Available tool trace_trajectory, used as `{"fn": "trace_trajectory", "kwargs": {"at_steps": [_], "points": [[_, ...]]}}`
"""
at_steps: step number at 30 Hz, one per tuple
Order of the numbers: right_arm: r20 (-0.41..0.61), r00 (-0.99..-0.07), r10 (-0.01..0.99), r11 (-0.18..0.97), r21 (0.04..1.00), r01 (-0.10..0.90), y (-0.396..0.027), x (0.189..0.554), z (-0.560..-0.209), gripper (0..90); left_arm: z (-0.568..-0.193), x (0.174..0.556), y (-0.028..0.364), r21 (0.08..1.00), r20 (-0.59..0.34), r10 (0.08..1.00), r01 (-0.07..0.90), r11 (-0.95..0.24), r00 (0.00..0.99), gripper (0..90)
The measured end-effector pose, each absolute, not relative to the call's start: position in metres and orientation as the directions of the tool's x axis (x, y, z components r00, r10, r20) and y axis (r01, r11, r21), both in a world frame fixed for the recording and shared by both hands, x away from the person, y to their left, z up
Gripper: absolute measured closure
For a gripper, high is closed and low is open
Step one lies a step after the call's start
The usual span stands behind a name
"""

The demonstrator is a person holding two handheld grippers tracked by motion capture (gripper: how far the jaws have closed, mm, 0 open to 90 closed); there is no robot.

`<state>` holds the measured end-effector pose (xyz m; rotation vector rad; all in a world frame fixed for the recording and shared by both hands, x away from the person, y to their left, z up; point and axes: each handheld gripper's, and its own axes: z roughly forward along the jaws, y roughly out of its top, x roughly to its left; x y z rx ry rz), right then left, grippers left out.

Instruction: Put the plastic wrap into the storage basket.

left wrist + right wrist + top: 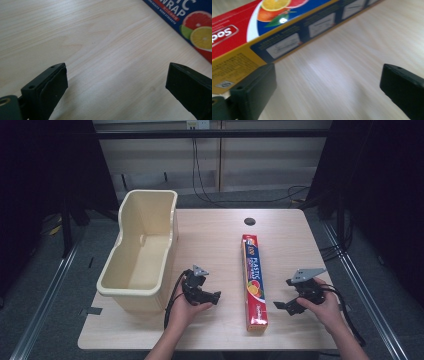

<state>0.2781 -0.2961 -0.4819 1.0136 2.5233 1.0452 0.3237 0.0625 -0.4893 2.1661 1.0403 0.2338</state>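
Nearest me, I've got the left claw (216, 296) low over the pale wooden desk (210, 240), jaws spread wide, nothing between them. The right claw (278, 305) mirrors it on the other side, also wide and empty. Between them lies the long red-and-blue cardboard box of plastic wrap (254, 281), flat, its long axis running away from me. It sits just beside the right claw, which looks nearer than the left. Farther back on the left stands the cream plastic bin (141, 251), open-topped.
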Motion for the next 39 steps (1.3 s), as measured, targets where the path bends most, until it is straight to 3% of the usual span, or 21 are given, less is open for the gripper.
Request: {"fn": "trace_trajectory", "kwargs": {"at_steps": [19,39], "points": [[0.061,-0.691,0.720,0.445,0.724,0.527,-0.313,0.266,-0.473,2.4,-0.467,0.333,0.041,0.604,-0.189,0.710,0.650,-0.460,0.678,3.9],[0.065,-0.678,0.732,0.421,0.739,0.526,-0.319,0.263,-0.469,2.4,-0.430,0.360,-0.028,0.552,-0.206,0.696,0.669,-0.497,0.688,3.6]]}}
